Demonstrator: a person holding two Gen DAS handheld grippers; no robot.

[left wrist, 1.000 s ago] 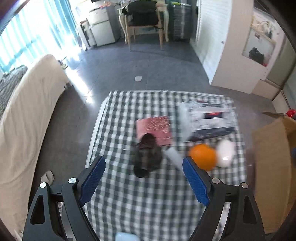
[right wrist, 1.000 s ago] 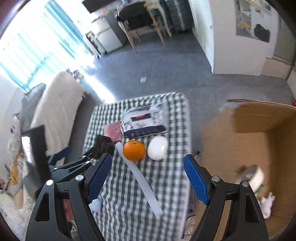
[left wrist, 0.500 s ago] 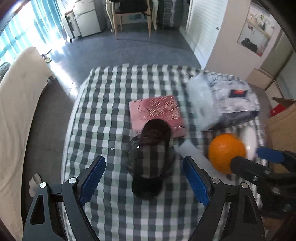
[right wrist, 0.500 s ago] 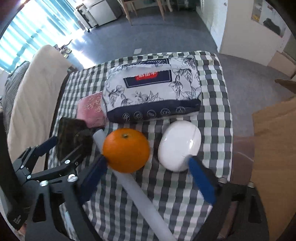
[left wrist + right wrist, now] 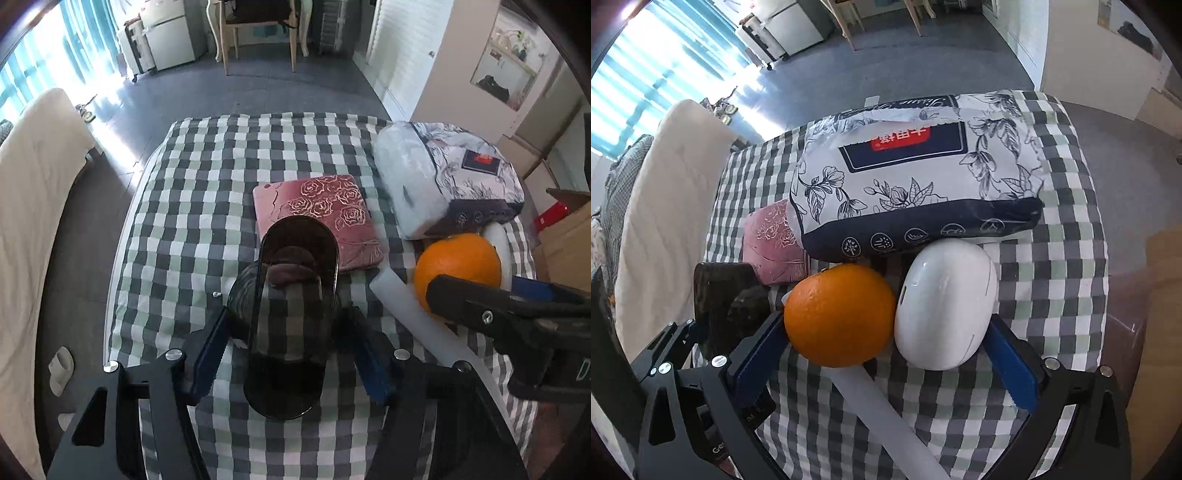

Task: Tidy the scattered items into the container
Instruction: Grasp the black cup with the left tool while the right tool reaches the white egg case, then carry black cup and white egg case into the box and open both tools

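Observation:
A dark see-through oval container lies on the checked tablecloth. My left gripper points down over it, its jaws closing, and the blue pads lie against its two sides. My right gripper is spread wide and still opening. An orange and a white egg-shaped case sit side by side between its pads, and I cannot tell if the pads touch them. A white tube runs under the orange. The cardboard box stands at the table's right.
A floral tissue pack lies just behind the orange and the white case. A pink rose-patterned pouch lies behind the dark container. A cream sofa runs along the left and a wooden chair stands far back.
Both grippers have come down close to the table. The left jaws narrowed onto the dark container. The right jaws widened around the orange and the white case.

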